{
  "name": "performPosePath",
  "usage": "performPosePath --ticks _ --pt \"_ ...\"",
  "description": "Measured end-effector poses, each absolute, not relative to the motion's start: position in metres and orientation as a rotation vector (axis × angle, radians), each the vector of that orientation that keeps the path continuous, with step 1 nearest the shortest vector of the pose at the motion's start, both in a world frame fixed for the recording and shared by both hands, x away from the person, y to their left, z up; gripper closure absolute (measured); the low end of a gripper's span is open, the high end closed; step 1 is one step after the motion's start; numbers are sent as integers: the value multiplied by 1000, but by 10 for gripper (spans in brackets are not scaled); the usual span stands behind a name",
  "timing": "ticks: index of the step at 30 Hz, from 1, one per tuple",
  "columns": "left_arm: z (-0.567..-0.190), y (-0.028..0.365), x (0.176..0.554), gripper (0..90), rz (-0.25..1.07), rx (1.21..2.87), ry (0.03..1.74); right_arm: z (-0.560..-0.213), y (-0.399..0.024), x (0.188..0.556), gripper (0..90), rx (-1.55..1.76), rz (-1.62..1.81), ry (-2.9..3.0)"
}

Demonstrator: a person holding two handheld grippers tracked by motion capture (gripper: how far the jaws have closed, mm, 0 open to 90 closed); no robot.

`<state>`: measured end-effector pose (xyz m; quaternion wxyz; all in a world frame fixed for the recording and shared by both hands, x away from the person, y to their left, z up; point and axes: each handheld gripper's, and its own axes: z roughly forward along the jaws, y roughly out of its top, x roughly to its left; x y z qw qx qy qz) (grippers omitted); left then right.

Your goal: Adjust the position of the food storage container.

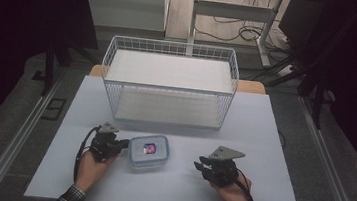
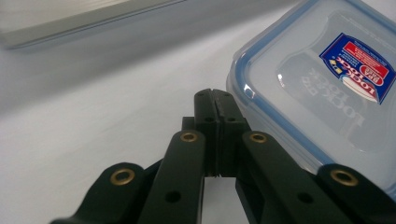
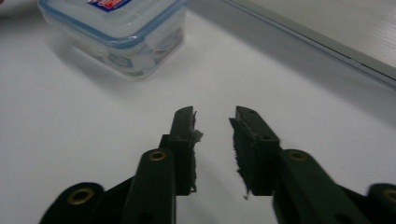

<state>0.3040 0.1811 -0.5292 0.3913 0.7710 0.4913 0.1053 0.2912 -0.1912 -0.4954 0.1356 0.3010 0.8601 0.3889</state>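
Two sets of black tongs sit low in the high view, one to either side of a small clear plastic food box with a blue-rimmed snap lid and a red-and-blue label (image 1: pixel 148 151). That box stands on the pale grey surface (image 1: pixel 244 122), a little left of centre in the lower half of the frame. The left tongs (image 1: pixel 124 144) lie just beside the box's left edge, their jaws pressed together with nothing between them; in the left gripper view the closed tips (image 2: pixel 215 105) point along the surface next to the lid's blue rim (image 2: pixel 261 105), and I cannot tell whether they touch it. The right tongs (image 1: pixel 201 164) are well apart from the box, lower right; the right gripper view shows them (image 3: pixel 212 122) spread a little, empty. Behind the box, towards the upper middle, stands a white wire basket (image 1: pixel 172 47).
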Motion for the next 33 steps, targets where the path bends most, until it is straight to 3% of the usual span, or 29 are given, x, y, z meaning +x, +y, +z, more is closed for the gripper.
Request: performPosePath --ticks 4,9,20,33 --pt "-532 164 307 900 253 1979 1204 -501 -181 305 826 880 1124 2496" --pt "-535 147 307 900 260 2020 1154 -509 -166 320 884 903 1103 2517" --pt "-537 137 310 900 244 2012 1119 -514 -160 346 890 1001 1158 2558" --pt "-537 131 311 900 219 2026 1082 -513 -161 332 889 983 1067 2643"
